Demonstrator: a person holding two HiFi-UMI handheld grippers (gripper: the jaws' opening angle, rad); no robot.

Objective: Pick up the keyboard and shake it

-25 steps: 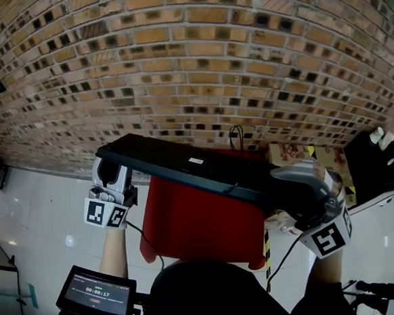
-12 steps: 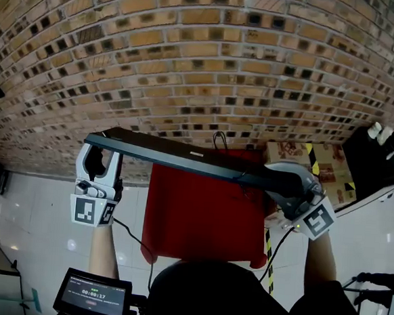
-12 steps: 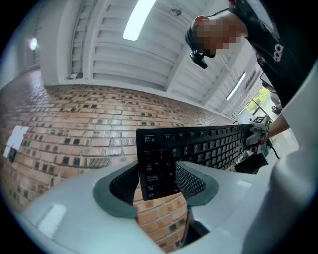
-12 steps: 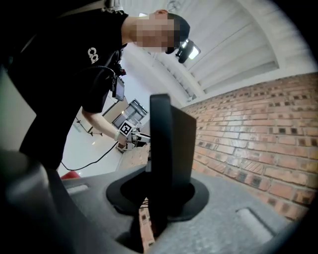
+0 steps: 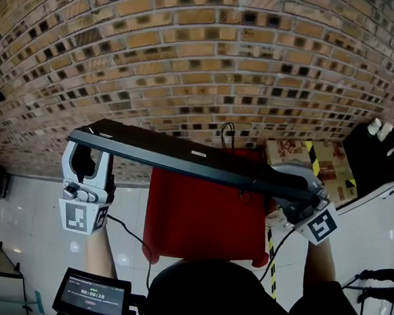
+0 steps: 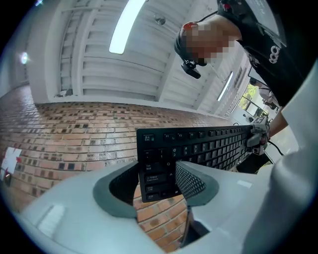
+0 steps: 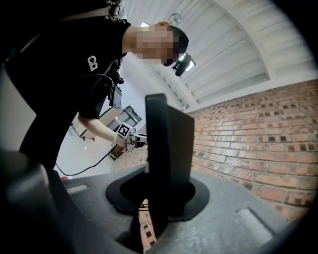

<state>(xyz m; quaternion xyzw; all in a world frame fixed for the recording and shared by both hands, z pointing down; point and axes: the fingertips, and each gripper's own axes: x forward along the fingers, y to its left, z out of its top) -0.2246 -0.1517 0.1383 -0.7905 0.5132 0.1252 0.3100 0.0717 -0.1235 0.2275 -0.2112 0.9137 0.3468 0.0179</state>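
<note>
Keyboard (image 5: 183,158) aloft, clear of the red surface (image 5: 206,219) below it, carried by its two ends in front of the brick wall (image 5: 205,52). In the head view it slants, the left end higher in the picture than the right, with a small white label showing on the side turned to the camera.

Left tongs (image 5: 89,153) clamped across the left end. In the left gripper view the key rows (image 6: 198,146) face the camera and the keyboard's corner sits between the two wide-set jaws (image 6: 158,173).

Right tongs (image 5: 291,184) closed on the right end. In the right gripper view the keyboard (image 7: 166,144) stands edge-on, pinched narrowly between the jaws (image 7: 159,198).

Black cable (image 5: 234,132) loops up behind the keyboard. Cardboard box (image 5: 305,158) on the floor to the right, and a small screen (image 5: 94,293) low at the left.
</note>
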